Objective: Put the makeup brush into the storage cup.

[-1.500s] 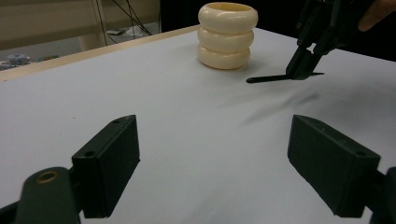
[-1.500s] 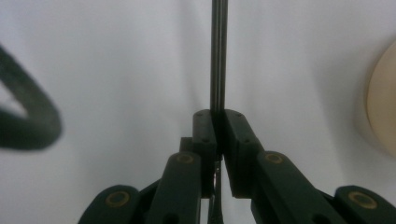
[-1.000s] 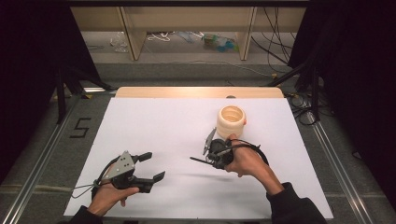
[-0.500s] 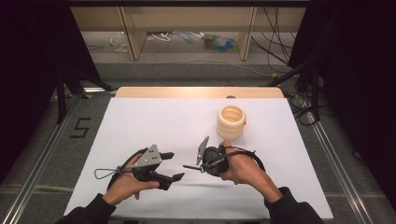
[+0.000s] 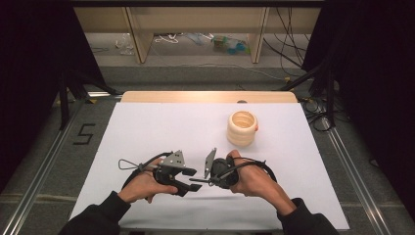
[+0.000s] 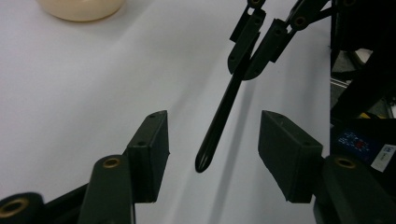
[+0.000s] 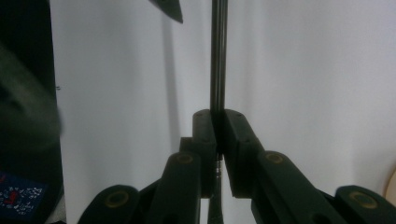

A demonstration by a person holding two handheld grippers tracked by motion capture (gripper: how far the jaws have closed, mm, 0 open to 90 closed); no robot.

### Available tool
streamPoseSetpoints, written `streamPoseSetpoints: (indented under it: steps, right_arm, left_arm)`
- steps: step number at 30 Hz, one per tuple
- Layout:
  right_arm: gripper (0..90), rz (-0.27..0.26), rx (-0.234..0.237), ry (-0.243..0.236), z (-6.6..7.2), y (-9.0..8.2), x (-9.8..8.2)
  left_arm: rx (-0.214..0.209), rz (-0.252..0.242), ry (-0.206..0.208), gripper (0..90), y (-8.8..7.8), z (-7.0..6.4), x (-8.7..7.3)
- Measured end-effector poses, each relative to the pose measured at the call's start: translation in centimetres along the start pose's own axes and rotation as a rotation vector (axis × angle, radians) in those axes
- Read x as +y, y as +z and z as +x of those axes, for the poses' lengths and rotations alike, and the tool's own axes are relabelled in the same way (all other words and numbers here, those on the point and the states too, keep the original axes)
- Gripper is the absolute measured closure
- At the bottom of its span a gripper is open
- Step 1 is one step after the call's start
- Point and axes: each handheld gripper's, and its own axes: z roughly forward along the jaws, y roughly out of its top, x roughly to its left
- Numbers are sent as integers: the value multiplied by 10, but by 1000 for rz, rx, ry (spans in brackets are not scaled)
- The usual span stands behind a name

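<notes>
We see the white tabletop (image 5: 161, 127) brightly and evenly lit from above, while the surroundings on both sides fall into near black. Soft shadows lie under the hands. In the left gripper view, the near fingers (image 6: 149, 154) look slightly soft, and a long grey shadow trails beside the thin black rod (image 6: 219, 121). The right gripper view is dimmer, its left edge blurred.

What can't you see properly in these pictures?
- Thin black stick: the right gripper is shut on it; in the right gripper view the top edge cuts off its far end.
- Cream ring pot: cut by the top edge in the left gripper view.
- What's inside the pot: high view, too small to tell.
</notes>
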Motion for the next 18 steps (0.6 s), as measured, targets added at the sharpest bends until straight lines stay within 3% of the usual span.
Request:
streamPoseSetpoints:
  steps: [9, 12, 13, 14, 16, 17, 18]
  right_arm:
    - [840, -28, 15, -14, 2, -4, 0]
    - [840, -29, -4, -17, 2, -6, -1]
    - [840, -21, -10, -40, 0, -7, -1]
    - [840, -34, -6, -21, 2, -7, -1]
    - [840, -43, 1, -40, 1, -8, -2]
    - [840, -40, 3, -33, 2, -8, -1]
    - [840, -37, -7, -36, 3, -8, -1]
  left_arm:
    - [-49, 27, 9, 536, 9, -1, 13]
    - [-64, 21, 9, 604, 9, -2, 14]
    - [-70, 18, 6, 616, 9, -2, 14]
    - [-70, 27, 7, 622, 8, -1, 14]
    - [-73, 26, -8, 627, 8, 0, 13]
    - [-76, 31, 12, 630, 8, 2, 14]
    - [-81, 34, 4, 635, 7, 1, 14]
